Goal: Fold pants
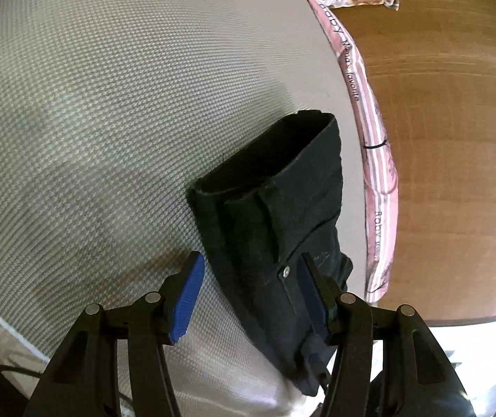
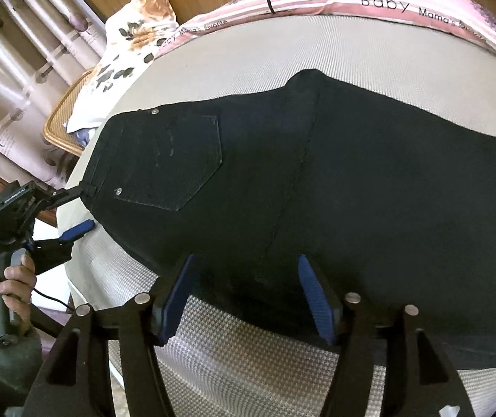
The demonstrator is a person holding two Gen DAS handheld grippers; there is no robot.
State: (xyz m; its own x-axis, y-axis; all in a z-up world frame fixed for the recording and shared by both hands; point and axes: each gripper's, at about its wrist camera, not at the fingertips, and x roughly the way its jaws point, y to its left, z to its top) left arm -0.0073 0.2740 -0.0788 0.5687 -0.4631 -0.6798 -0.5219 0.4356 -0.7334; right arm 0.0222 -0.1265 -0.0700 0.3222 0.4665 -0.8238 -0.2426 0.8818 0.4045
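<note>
The black pants [image 2: 317, 208] lie flat on the pale woven mattress [image 2: 248, 365], already doubled leg over leg, with one back pocket [image 2: 171, 163] facing up and the waistband at the left end. That first lengthwise fold looks done; what seems left is to bring the leg end over toward the waist, perhaps more than once, to make a compact bundle. The right gripper [image 2: 244, 295] hangs over the near edge of the pants around the seat, its blue pads spread apart with cloth lying beneath the gap but not pinched — the jaws stand open and grip nothing. The left gripper [image 1: 251, 295] sits at the waistband end; in its own view the pads are apart, one on each side of the waist corner, and I see no squeeze on the fabric, so I judge it open around the waistband rather than holding it. A hand [image 2: 11, 285] grips its handle at the far left. A pink striped quilt [image 2: 369, 3] runs along the far edge of the mattress.
</note>
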